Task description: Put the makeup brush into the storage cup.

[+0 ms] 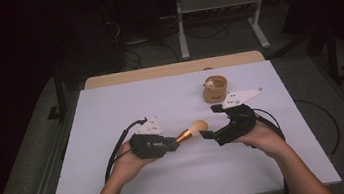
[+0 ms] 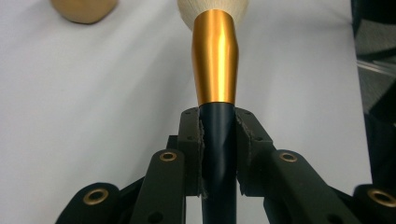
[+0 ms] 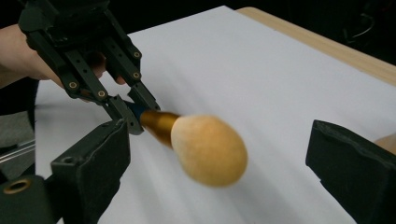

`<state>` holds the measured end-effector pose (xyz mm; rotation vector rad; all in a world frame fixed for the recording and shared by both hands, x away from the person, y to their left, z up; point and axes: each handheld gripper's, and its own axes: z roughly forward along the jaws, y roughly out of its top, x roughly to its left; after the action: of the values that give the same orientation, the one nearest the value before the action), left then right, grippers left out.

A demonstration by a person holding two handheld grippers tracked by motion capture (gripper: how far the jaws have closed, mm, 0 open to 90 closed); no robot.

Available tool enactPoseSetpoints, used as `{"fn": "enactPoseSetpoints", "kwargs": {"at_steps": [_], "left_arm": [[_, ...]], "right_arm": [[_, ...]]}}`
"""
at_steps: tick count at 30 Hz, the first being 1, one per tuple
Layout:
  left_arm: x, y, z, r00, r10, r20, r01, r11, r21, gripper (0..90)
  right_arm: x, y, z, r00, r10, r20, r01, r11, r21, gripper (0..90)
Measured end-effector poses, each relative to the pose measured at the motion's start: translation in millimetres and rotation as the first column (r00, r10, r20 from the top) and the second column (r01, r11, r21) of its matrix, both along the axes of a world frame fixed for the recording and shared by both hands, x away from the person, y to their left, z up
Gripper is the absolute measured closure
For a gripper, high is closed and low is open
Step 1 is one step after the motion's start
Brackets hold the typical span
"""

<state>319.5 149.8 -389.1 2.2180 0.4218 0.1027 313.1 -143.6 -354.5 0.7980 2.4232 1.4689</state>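
A makeup brush (image 1: 192, 130) with a fluffy tan head, a gold ferrule and a dark handle is held level above the white sheet (image 1: 150, 100). My left gripper (image 1: 174, 144) is shut on the dark handle (image 2: 218, 140), with the gold ferrule (image 2: 215, 60) pointing away from its jaws. In the right gripper view the brush head (image 3: 208, 149) points toward me, and the left gripper (image 3: 123, 109) grips the brush behind it. My right gripper (image 1: 211, 121) is open just right of the brush head. Its jaws (image 3: 219, 163) stand wide on either side of the head and do not touch it.
A small round wooden holder (image 1: 215, 90) with something pale inside stands on the sheet behind the right gripper; its edge shows as a tan shape (image 2: 84, 9) in the left gripper view. The table's wooden back edge (image 1: 171, 69) lies beyond. Cables trail from both grippers.
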Motion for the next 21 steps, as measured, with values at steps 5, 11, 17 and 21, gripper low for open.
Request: {"fn": "enactPoseSetpoints", "kwargs": {"at_steps": [5,11,17,21], "left_arm": [[-0.2,2.6,3.3,0.9987,0.043,0.027,-0.043,0.9987,-0.029,74.3],[-0.2,4.0,4.0,0.9962,0.078,0.038,-0.076,0.9959,-0.049,74.3],[-0.4,4.9,7.4,0.9923,0.114,0.047,-0.110,0.9900,-0.088,74.3],[-1.2,5.4,9.5,0.9886,0.140,0.055,-0.133,0.9849,-0.110,74.3]], "right_arm": [[-5.4,-2.3,-6.7,0.9991,-0.042,0.005,0.042,0.999,-0.003,2.5],[-11.0,-5.0,-14.9,0.9957,-0.091,-0.019,0.091,0.996,-0.004,3.5],[-14.4,-4.3,-23.1,0.9908,-0.118,-0.067,0.119,0.993,0.009,6.6],[-14.0,0.2,-25.4,0.9906,-0.115,-0.074,0.117,0.993,0.016,11.2]]}}
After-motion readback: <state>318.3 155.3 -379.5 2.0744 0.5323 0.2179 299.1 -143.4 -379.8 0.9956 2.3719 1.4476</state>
